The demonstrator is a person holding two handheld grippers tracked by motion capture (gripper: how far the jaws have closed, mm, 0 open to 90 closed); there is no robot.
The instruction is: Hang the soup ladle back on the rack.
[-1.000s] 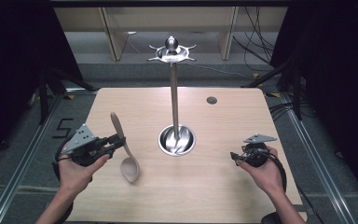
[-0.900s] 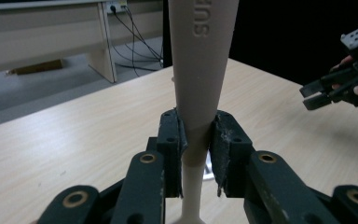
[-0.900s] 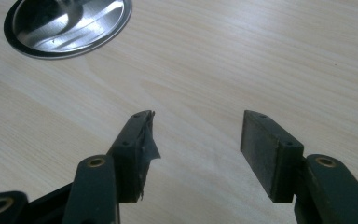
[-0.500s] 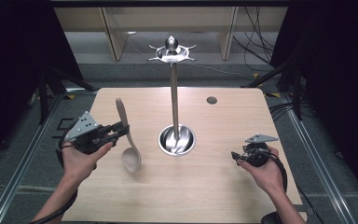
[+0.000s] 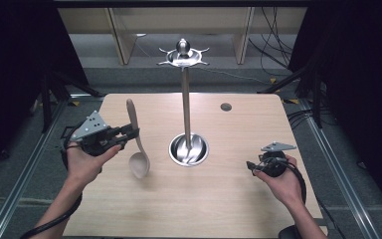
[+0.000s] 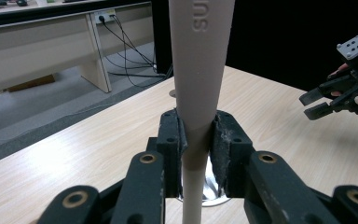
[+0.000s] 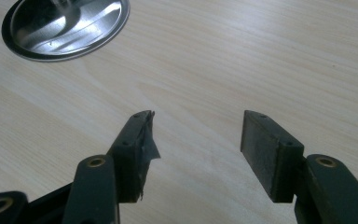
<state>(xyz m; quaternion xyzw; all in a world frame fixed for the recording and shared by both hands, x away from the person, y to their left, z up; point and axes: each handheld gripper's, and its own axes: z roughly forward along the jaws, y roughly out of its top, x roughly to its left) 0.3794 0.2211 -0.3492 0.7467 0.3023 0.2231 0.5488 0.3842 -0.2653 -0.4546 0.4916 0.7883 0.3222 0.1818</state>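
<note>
Nearest on the right, the right gripper [image 5: 252,166] rests low over the worktop [image 5: 219,199], its fingers [image 7: 133,140] spread wide with nothing but bare wood grain between them. It sits well apart from the spoon and from the stand's base.

On the left, a little farther in, the left gripper [image 5: 129,134] holds a beige spoon [image 5: 135,144] by the handle, the fingers [image 6: 172,140] clamped on either side of the shaft where it narrows. The spoon hangs roughly upright, bowl down just above the worktop and handle end up, left of the stand.

The spoon looks like moulded plastic or silicone: probably light, fairly stiff along the handle, with a smooth matte skin that could twist between the pads if the bowl swings. The present hold on the narrow shaft seems sound; gripping nearer the wide upper end would likely give more flat surface and less turning.

Toward the middle of the worktop stands a metal utensil stand [image 5: 185,99], a polished dish base, a slim pole and a ring of hooks at the top. Far right lies a small dark disc [image 5: 226,106].
</note>
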